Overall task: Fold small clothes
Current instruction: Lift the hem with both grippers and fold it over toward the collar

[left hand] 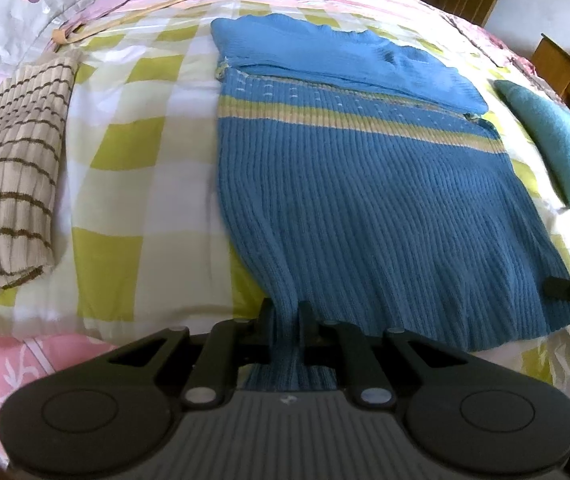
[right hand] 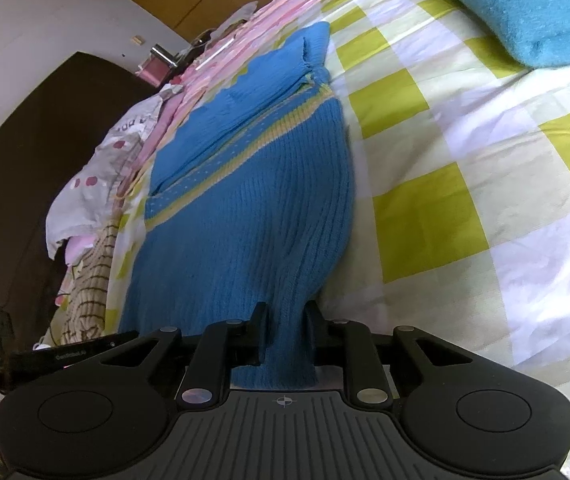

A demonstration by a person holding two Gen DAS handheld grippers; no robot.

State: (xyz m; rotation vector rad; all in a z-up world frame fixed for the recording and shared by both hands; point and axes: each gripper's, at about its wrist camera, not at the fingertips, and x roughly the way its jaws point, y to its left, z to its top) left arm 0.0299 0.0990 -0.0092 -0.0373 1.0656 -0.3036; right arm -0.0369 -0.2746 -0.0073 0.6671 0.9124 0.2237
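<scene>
Left wrist view: the blue sweater (left hand: 385,200) lies flat on the bed (left hand: 133,184). Both tongs, left tongs (left hand: 286,320) and right tongs (right hand: 285,320), pinch its near hem. It looks soft, stretchy and light; hem corners suit holding.

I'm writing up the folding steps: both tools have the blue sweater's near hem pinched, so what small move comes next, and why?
Probably lift the hem and carry it toward the folded-in sleeves. The left tool and right tool each grip a near corner of the sweater, whose sleeves already lie across its top.
</scene>
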